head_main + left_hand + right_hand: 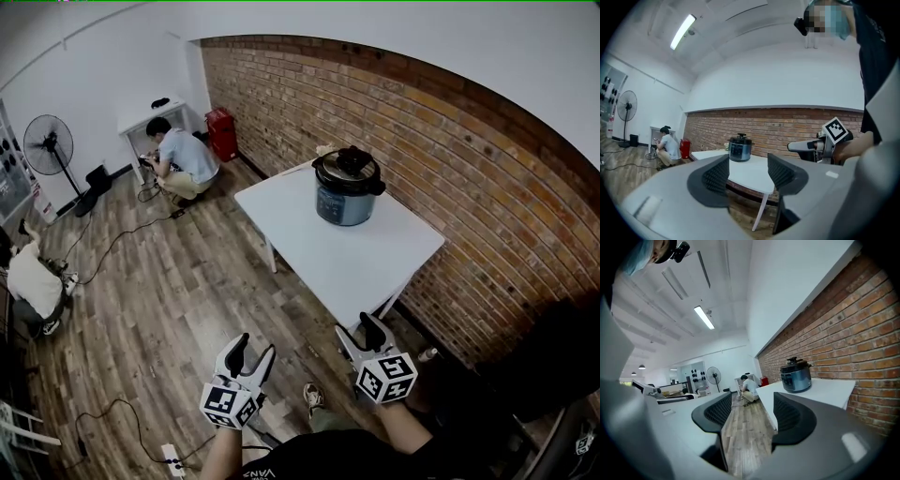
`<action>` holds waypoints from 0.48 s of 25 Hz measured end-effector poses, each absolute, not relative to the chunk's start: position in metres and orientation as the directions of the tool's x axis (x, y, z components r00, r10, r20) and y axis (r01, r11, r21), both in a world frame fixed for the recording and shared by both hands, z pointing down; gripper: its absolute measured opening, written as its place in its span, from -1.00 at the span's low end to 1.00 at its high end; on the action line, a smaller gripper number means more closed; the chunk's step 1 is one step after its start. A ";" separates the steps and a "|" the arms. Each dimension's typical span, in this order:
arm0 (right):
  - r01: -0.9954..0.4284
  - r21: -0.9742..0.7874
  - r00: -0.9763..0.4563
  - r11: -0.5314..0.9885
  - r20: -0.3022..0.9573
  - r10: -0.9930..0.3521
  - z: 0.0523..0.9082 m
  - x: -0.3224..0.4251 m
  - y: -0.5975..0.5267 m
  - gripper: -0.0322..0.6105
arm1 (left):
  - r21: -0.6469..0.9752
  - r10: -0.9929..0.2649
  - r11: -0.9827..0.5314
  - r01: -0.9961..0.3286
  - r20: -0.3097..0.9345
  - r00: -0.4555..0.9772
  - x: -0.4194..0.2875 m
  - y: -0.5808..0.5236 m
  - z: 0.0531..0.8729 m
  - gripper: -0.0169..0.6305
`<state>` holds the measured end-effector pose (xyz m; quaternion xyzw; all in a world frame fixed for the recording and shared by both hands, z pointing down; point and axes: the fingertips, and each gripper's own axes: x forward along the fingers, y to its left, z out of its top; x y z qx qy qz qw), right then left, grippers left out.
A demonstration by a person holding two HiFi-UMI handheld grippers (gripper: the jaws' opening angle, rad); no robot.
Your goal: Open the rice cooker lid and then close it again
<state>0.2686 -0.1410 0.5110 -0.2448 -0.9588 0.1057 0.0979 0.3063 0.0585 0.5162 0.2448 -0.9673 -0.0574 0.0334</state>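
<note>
Closest to you, your left gripper (255, 348) and right gripper (358, 328) hang side by side above the brown wood-plank floor (169, 300), short of the table. Each has its dark, ribbed jaws spread wide with nothing between them. Beyond them stands the square, smooth white table (309, 244), set against the rough red brick wall (469, 178). The round steel-blue rice cooker (347, 187), its black knobbed lid down, sits on the table's far side near the wall. Farther back a person (183, 159) crouches, and a black pedestal fan (49, 145) stands off to the left.

Rice cooker panel (335, 202) — perhaps buttons — too small.
</note>
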 end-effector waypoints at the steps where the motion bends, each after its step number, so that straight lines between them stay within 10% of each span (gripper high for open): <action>1: 0.444 -0.260 -0.861 0.857 0.140 0.488 0.514 0.258 -0.140 -0.05 | 0.125 -0.477 0.874 -0.469 0.044 -0.878 0.295 0.060 0.517 -0.23; 12: 0.423 -0.290 -0.862 0.858 0.163 0.480 0.524 0.136 -0.145 -0.05 | 0.092 -0.502 0.864 -0.496 0.069 -0.862 0.164 0.053 0.511 -0.23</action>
